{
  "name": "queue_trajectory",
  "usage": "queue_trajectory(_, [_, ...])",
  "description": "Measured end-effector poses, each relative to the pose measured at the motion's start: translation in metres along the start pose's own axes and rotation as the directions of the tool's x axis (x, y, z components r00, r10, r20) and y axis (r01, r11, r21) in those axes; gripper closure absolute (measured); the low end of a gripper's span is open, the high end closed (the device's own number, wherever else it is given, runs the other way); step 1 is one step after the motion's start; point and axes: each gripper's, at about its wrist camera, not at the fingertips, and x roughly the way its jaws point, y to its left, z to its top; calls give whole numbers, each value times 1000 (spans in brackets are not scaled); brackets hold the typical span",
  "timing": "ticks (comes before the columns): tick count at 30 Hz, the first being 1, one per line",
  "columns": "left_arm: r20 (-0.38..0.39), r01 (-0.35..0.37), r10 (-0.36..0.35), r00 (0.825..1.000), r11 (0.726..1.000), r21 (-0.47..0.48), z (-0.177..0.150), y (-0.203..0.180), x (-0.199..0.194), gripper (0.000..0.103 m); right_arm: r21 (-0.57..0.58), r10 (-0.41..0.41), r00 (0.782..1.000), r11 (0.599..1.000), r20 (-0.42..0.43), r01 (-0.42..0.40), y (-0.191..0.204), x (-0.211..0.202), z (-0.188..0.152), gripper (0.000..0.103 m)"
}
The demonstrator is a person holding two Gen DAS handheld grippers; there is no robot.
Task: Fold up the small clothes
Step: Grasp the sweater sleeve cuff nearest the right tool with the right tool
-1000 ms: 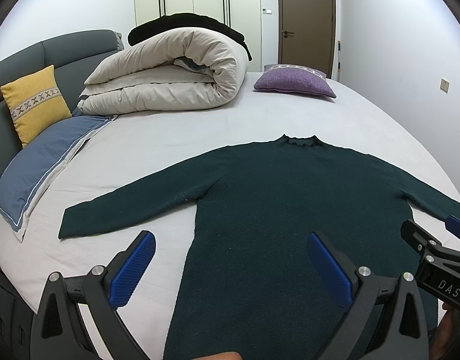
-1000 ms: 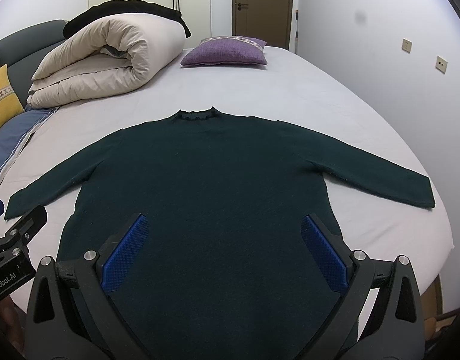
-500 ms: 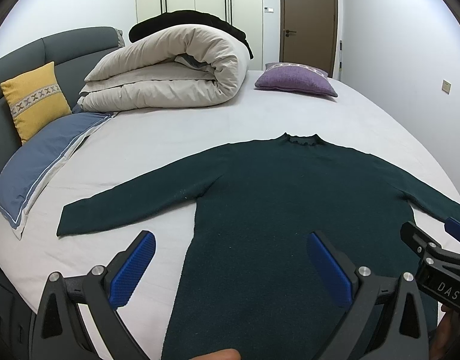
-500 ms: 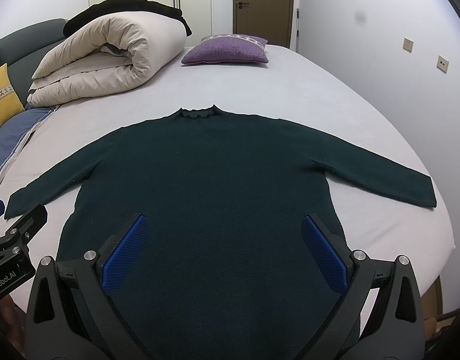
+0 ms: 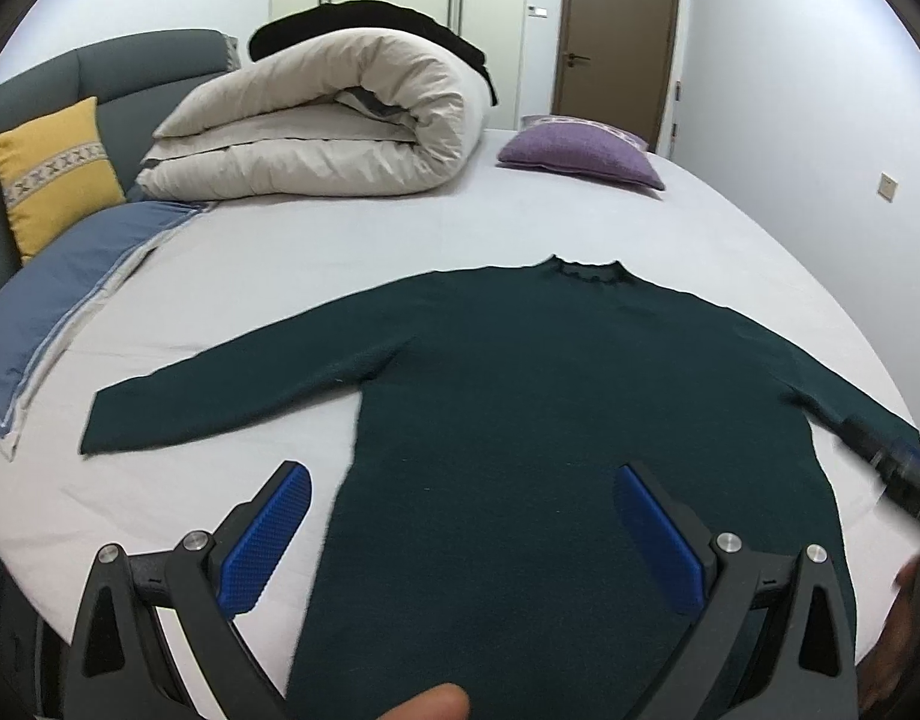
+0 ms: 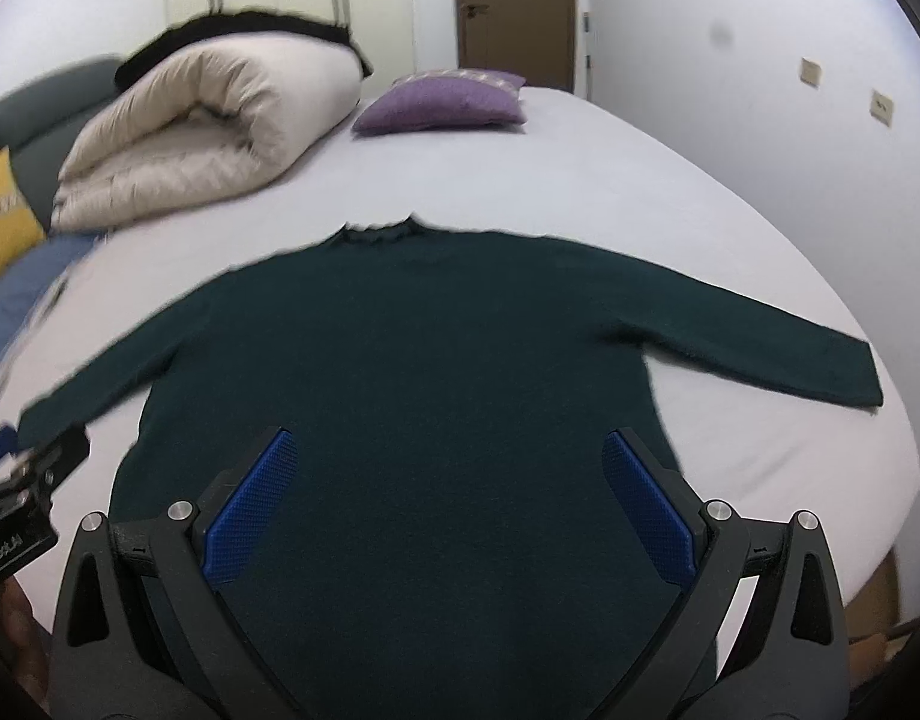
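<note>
Lying flat ahead of both wide-spread claws (image 5: 460, 531) (image 6: 444, 501): dark green sweater (image 5: 550, 396).

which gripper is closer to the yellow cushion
Left. The left gripper hovers over the sweater's left side, the cushion's side. The right gripper hovers further right.
</note>
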Motion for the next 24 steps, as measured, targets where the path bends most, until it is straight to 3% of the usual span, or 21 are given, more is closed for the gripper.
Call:
queue_trajectory(3, [-24, 32, -32, 999, 999, -20, 1, -1, 11, 0, 164, 3, 1000, 986, 15, -6, -76, 9, 10, 0])
queue_trajectory(6, [-82, 84, -88, 993, 995, -54, 5, -2, 30, 0, 389, -24, 1000, 921, -7, 25, -185, 28, 11, 1])
queue_trajectory(10, [-80, 91, -96, 992, 994, -63, 11, -12, 48, 0, 664, -54, 997, 744, -57, 78, -320, 48, -13, 21])
queue_trajectory(12, [-54, 107, -110, 992, 993, -50, 13, -20, 55, 0, 752, -68, 996, 653, -60, 90, -369, 51, -27, 22])
queue_trajectory(15, [14, 123, -122, 992, 991, -46, 19, -29, 62, 0, 832, -71, 997, 551, -24, 60, -416, 56, -44, 23])
queue_trajectory(18, [-69, 109, -113, 991, 992, -56, 25, -36, 77, 0, 847, -58, 998, 531, 30, 5, -435, 66, -44, 28])
queue_trajectory(20, [-129, 140, -155, 979, 983, -121, 29, -32, 91, 0, 839, -49, 997, 544, 51, -16, -444, 77, -37, 40])
queue_trajectory(22, [-133, 159, -180, 975, 976, -152, 30, -29, 98, 0, 841, -18, 998, 539, 57, -38, -454, 93, -32, 68])
queue_trajectory(24, [-135, 178, -201, 970, 970, -166, 31, -25, 102, 0, 848, -9, 999, 529, 43, -31, -465, 104, -30, 88])
